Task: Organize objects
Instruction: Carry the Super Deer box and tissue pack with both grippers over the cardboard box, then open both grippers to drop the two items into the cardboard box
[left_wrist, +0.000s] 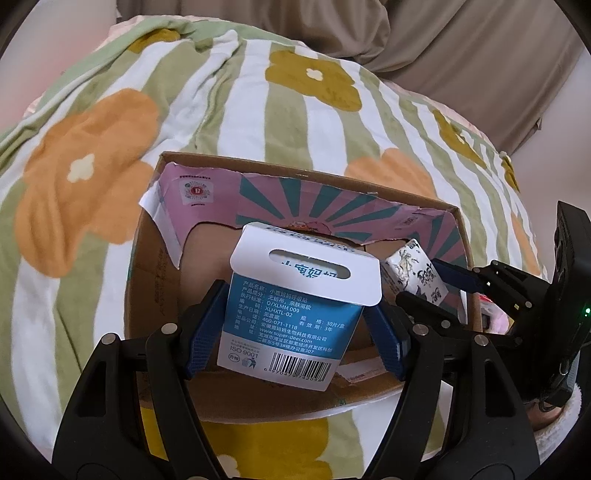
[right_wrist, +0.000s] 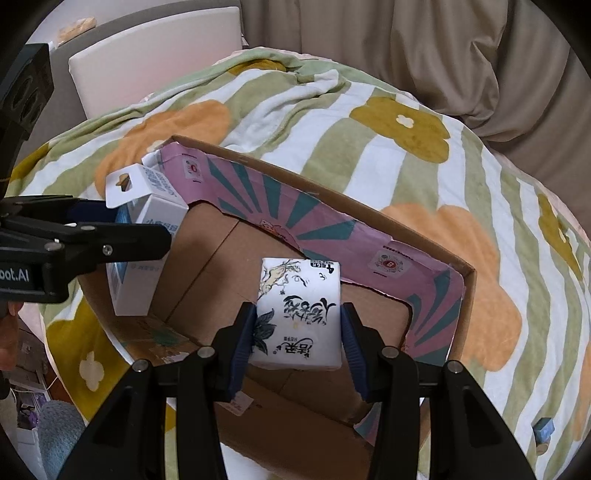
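Left wrist view: left gripper (left_wrist: 293, 325) is clamped on a blue-and-white carton (left_wrist: 295, 314), blue pads pressing its two narrow sides, barcode end toward the camera, white hang tab with a slot at 12 o'clock. It is held over the open cardboard box (left_wrist: 159, 280) — likely so it can be lowered straight in. Carton is rigid printed card with crisp edges, so it should take a side squeeze without deforming.

Right wrist view: right gripper (right_wrist: 297, 332) is closed on a tissue pack (right_wrist: 299, 314), a soft white plastic-wrapped block with black calligraphy and a leaf drawing; the wrap looks slightly rounded at the corners, so it will give under the pads. Pack hangs above the box floor, toward the box's right half; the carton sits at 9 o'clock of it, near the left wall. Cannot tell whether either item touches the floor yet.

Box is plain brown corrugated, floor flaps seamed, lined along the far wall with a torn pink-and-teal sunburst print. It rests on a bed with a fleecy blanket (right_wrist: 406, 166) — green and white stripes, orange and mustard flowers. Soft base, so the box may tilt if pushed. One small blue box (right_wrist: 543, 430) lies on the blanket at 4 o'clock, outside the cardboard box — probably yet to be packed.
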